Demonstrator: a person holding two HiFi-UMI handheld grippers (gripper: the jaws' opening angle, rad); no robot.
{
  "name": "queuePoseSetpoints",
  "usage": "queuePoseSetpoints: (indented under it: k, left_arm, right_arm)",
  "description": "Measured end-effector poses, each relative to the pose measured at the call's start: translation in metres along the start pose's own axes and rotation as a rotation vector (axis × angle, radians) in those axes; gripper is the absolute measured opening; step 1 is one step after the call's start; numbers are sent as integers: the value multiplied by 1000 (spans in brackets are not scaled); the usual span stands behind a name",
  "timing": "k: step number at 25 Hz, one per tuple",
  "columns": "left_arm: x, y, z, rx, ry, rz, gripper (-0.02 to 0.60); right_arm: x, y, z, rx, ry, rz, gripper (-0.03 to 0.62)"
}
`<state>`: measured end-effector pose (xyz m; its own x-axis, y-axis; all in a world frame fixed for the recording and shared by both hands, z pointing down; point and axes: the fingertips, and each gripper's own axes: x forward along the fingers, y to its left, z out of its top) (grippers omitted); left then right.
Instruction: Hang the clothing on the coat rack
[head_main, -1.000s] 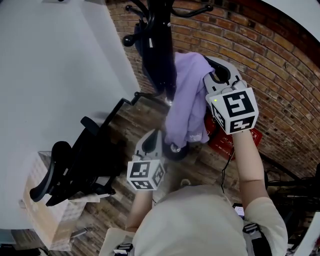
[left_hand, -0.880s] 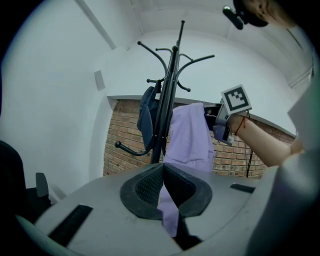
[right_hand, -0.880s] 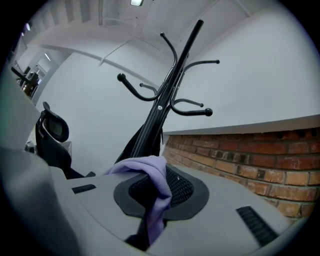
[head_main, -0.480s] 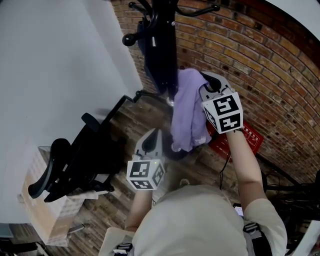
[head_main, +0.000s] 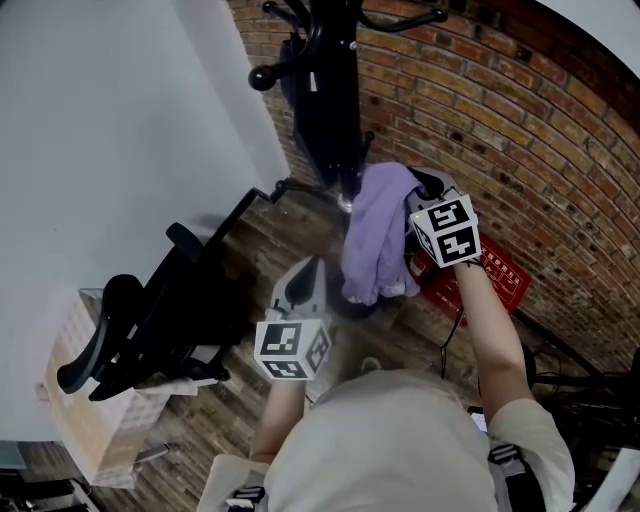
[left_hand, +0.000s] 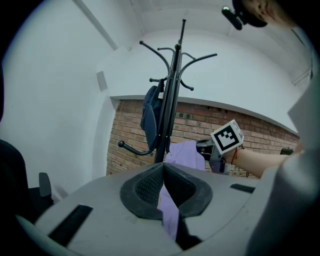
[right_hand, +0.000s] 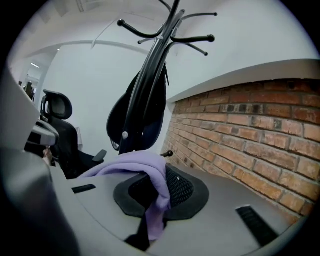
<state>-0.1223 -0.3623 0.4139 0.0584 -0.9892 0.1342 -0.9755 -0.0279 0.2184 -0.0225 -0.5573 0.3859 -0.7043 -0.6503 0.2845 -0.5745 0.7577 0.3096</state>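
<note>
My right gripper (right_hand: 160, 190) clamps the purple garment (head_main: 375, 235) beside the coat rack (head_main: 335, 110). A shallow pinch could let it slip.

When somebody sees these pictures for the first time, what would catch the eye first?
First the lilac garment, held up before the brick wall, with the right gripper shut on its top and the left gripper shut on a lower part. Next the tall black coat rack just behind it, with a dark blue item already hanging on it.
</note>
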Motion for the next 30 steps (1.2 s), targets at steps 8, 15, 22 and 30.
queuePoseSetpoints:
  k: [8,15,22,30]
  left_arm:
    - [3,3,-4,-1,14,3,3]
    - [6,4,-5,1,20,2,3]
    - [6,0,-5,6,25,-7,3]
    - [0,-4,-7,9,30,-17,3]
  right_arm:
    - [3,7,-58,69,76,20,18]
    - [-2,33,-90,113,63,59,18]
    - [-10,63,-101,177,29,103,20]
    - [-23,86,-104,215,2,139,21]
